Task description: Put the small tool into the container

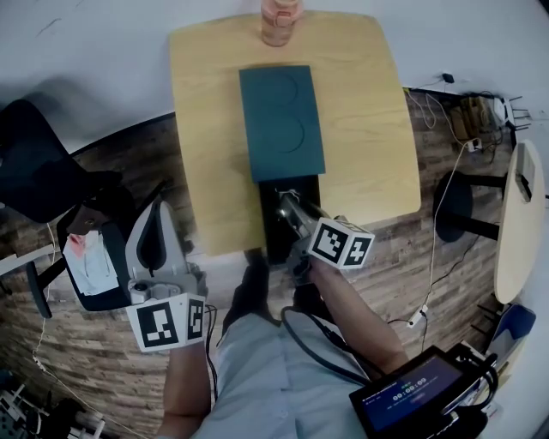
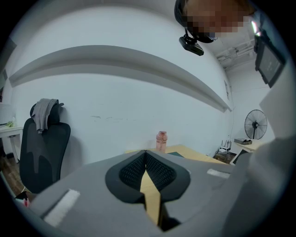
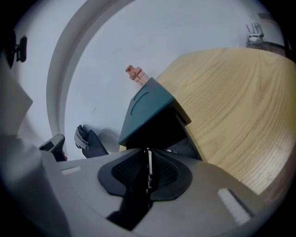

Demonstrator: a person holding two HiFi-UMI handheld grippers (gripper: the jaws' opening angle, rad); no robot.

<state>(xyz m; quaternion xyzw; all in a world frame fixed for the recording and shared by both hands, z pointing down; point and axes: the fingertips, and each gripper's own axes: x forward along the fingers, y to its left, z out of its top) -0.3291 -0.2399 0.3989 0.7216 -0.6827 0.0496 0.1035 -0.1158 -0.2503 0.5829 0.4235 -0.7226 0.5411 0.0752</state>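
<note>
**Item: small tool, at the mouth of its container**

Small tool (image 3: 148,169): a thin, bright metal sliver, seen edge-on. It stands between the ribbed black pads (image 3: 164,169) of the right claw (image 3: 147,152), in front of the container's dark opening. The claw stands narrowly parted. The sliver lies close along one pad, with a slim dark gap on its other side, so it looks loosely kept rather than pinched.

Container (image 1: 273,233): a black, box-shaped well at the near edge of the worktop. Its teal lid (image 1: 281,120) is flat and matt, pressed with two shallow circles.

Worktop (image 1: 369,129): pale wood with a smooth grain and rounded corners. A pink ridged bottle (image 1: 280,21) stands at the far edge.

Left claw (image 2: 145,155): pad tips together, nothing between them, held off to the side away from the worktop.

Hazards, as judged: smooth metal on a slack claw may slide out askew, strike the rim and fall past the near edge to the floor. It may also cling to the ribbed pad and miss the well.
</note>
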